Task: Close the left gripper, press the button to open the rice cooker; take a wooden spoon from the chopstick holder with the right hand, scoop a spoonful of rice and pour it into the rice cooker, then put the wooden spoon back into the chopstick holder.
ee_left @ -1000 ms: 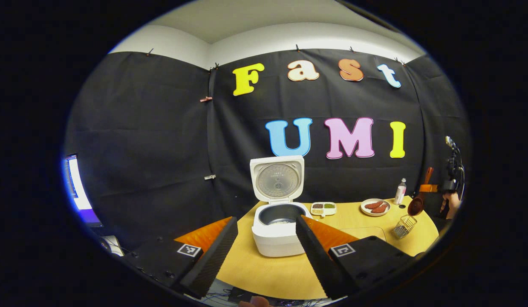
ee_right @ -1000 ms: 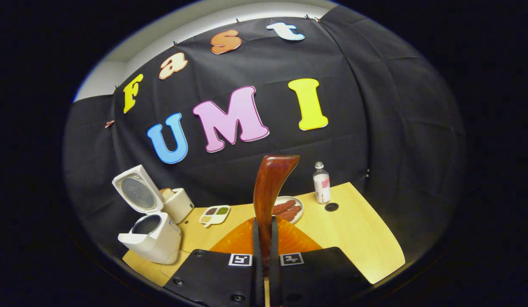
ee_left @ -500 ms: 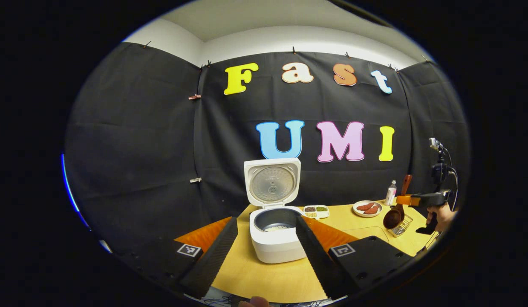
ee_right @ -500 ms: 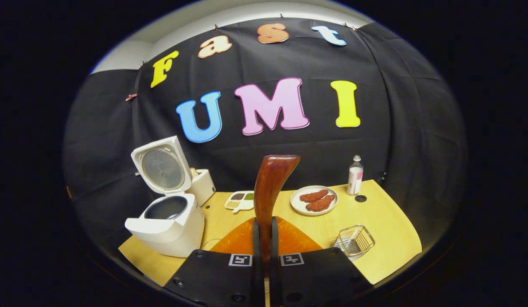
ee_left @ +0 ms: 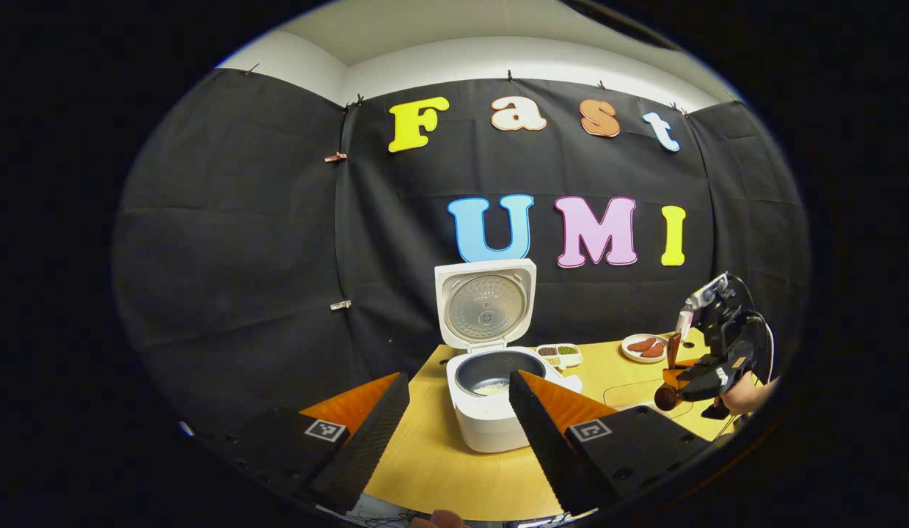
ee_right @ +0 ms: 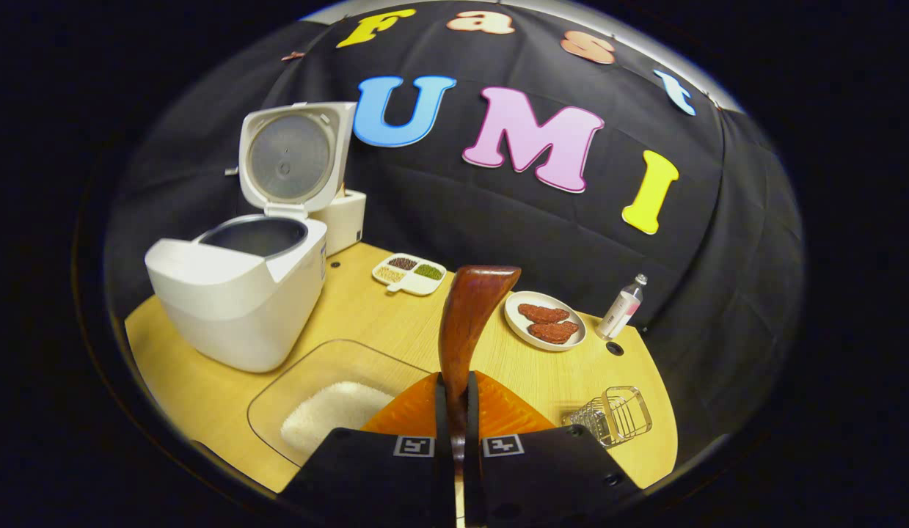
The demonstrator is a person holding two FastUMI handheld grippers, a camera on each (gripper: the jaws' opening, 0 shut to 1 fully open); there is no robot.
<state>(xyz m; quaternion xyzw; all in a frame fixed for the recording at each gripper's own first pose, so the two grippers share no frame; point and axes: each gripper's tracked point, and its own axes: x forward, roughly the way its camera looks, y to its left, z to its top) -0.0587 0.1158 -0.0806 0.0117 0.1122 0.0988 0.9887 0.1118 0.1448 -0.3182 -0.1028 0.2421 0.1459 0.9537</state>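
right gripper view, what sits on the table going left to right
White rice cooker with open lid → clear container of rice → white divided dish of grains → white plate of brown patties → wire basket

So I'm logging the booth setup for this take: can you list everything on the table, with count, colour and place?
rice cooker: one, white, lid up, left end of the table
white box: one, behind the cooker
clear tray of rice: one, in front of the cooker
divided dish: one, white, three fillings, mid-table at the back
plate: one, white, two reddish-brown pieces on it
bottle: one, clear, right of the plate
chopstick holder: one, wire, front right
table: one, light wood
wooden spoon: one, dark brown, handle in the right gripper
left gripper: jaws open
right gripper: jaws shut on the spoon
hand: one, holding the right gripper
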